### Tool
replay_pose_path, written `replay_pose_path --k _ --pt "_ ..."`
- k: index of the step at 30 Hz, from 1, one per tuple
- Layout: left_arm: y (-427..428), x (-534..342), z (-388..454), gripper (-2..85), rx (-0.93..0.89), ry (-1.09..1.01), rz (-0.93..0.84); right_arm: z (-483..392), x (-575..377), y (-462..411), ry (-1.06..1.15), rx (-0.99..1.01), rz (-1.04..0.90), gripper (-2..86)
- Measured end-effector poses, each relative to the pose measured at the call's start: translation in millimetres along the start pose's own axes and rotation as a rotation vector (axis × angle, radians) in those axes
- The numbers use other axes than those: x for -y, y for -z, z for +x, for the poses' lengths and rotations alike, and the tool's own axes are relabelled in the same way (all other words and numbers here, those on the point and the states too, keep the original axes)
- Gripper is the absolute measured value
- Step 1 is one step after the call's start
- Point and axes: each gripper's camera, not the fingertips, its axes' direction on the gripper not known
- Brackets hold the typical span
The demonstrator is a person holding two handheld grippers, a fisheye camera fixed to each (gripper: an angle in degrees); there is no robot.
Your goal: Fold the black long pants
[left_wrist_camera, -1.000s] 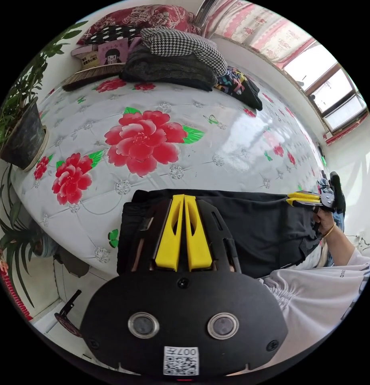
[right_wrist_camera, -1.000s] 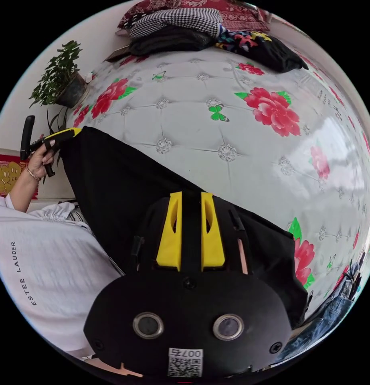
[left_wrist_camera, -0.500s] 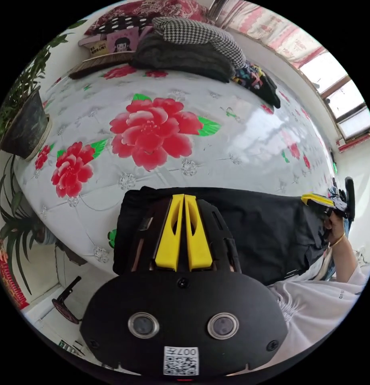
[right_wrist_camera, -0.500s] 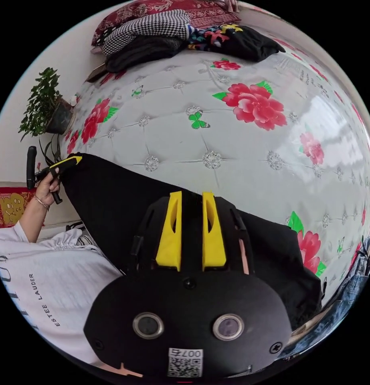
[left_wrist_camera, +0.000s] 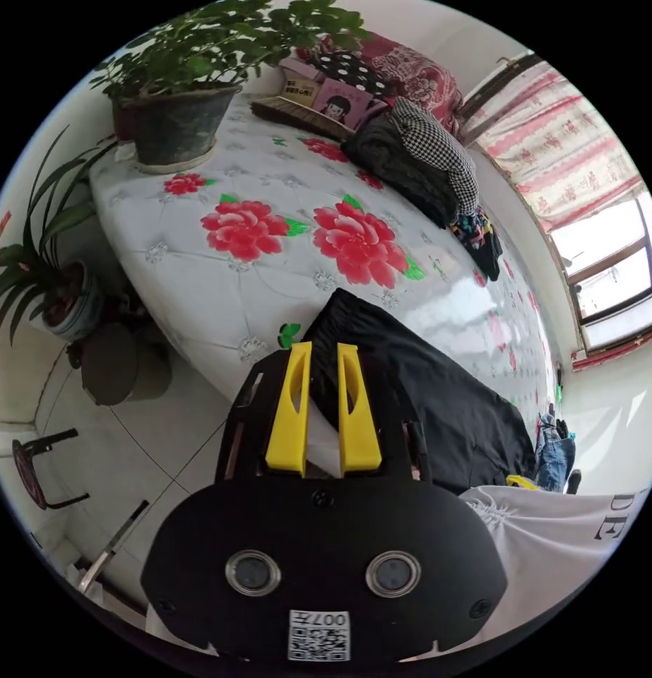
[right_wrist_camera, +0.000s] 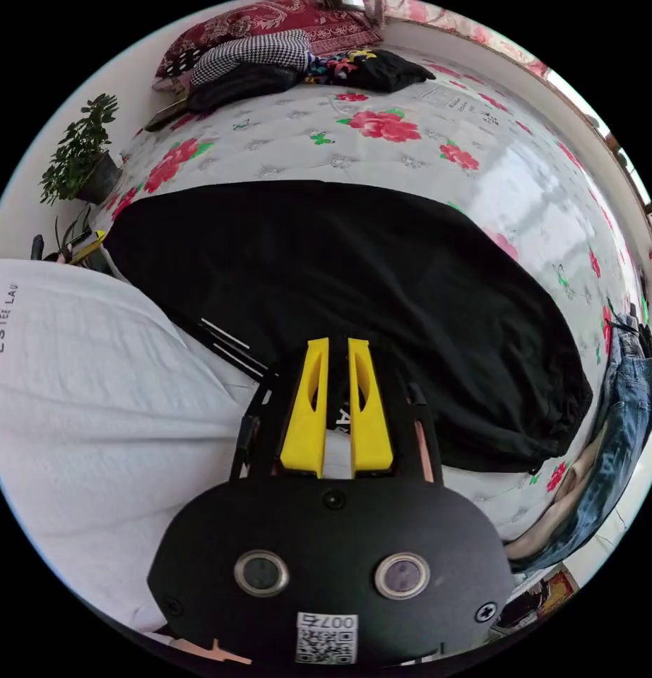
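Note:
The black long pants lie flat along the near edge of the flowered bed. My left gripper is open, its yellow jaws apart just short of the pants' end. In the right gripper view the pants spread wide across the bed. My right gripper sits at their near edge with its jaws a narrow gap apart. Black cloth shows in that gap, but I cannot tell whether the jaws pinch it. The left gripper shows as a yellow tip by the pants' far left end.
A potted plant stands on the bed's corner and another on the floor below. Folded clothes are piled at the head of the bed. Blue jeans hang at the foot. The person's white shirt is close by.
The pants, held stretched between both grippers before, now lie spread on the bed. The left jaws have opened and let go. The right jaws stand closer together than before. Both cameras have swung.

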Motion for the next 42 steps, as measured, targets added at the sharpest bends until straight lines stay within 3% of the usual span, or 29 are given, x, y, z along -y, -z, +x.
replay_pose_path --k 2,4,11,14,17,22,28,35,39,42 --pt "0 -6 -12 6.7 -0.004 0.037 0.008 -13 -14 -32 0.023 -0.013 -0.142 1.9" --pt "-1 -10 -20 7.7 -0.002 0.063 0.011 -22 -29 -20 0.027 -0.103 0.018 1.6" --pt "-17 -20 -38 9.6 -0.126 0.084 0.003 -10 -36 14 -0.010 -0.169 0.010 0.3" --pt "-40 -23 -40 11.6 -0.190 0.086 -0.060 5 -55 47 -0.067 -0.117 0.119 -0.1" --pt "-51 -26 -35 11.4 -0.141 0.074 -0.021 23 -73 67 -0.110 -0.053 0.160 -0.2" --pt "-63 -28 -30 6.5 -0.048 0.095 -0.032 54 -97 92 -0.162 -0.004 0.198 -0.2" --pt "-68 -35 -18 1.2 -0.146 0.101 0.004 101 -136 115 -0.279 0.072 0.250 -0.2" --pt "-32 -58 167 0.1 -0.280 -0.685 0.102 155 -206 142 -0.437 0.051 0.328 -0.2" --pt "-54 -121 286 0.5 -0.443 -1.022 -0.020 181 -243 148 -0.523 0.063 0.350 -0.2" --pt "-104 -181 353 1.9 -0.531 -1.153 -0.159 198 -270 147 -0.582 0.073 0.359 -0.2"
